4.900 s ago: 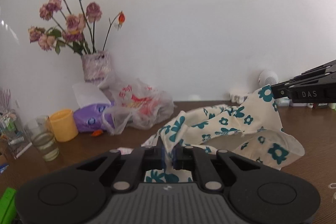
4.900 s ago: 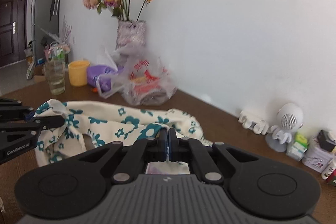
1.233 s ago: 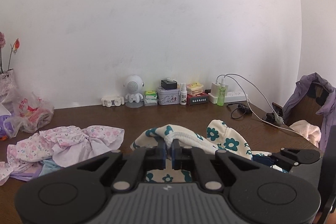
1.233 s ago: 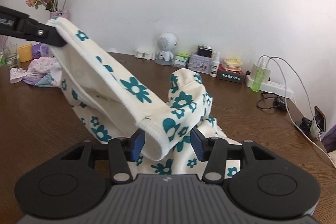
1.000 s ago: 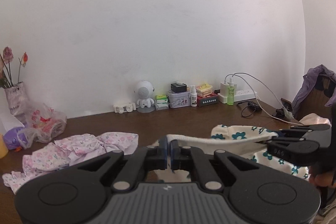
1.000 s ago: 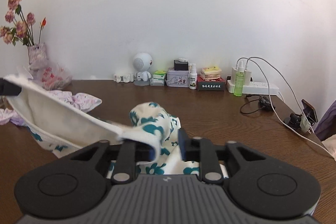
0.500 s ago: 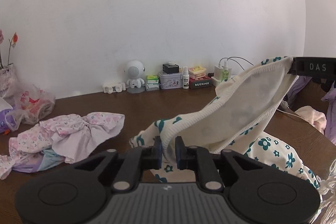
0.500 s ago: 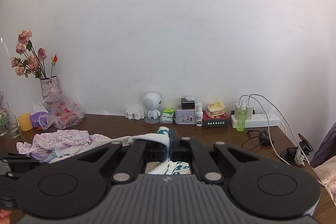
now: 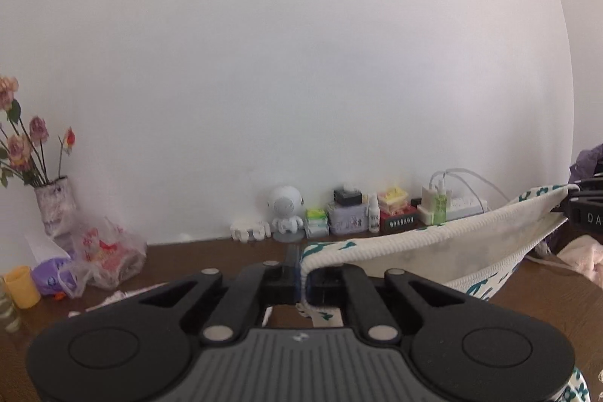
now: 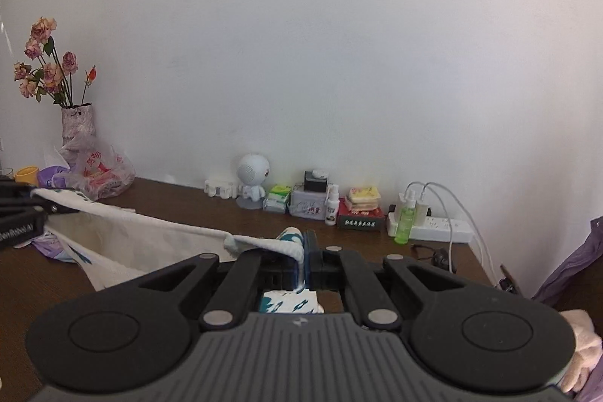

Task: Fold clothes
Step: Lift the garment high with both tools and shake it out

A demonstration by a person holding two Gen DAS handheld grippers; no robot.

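While each gripper (left [image 9: 303,279], right [image 10: 304,266]) pinches it, floral garment [image 9: 452,243] hangs taut.

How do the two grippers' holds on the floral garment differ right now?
The left gripper pinches the ribbed hem's left end; the right gripper pinches its right end. The floral garment stretches rightward from the left gripper and leftward from the right gripper. Both are shut on the hem, holding it taut above the table.

Both wrist views face the wall [image 9: 301,81] low, side-by-side.
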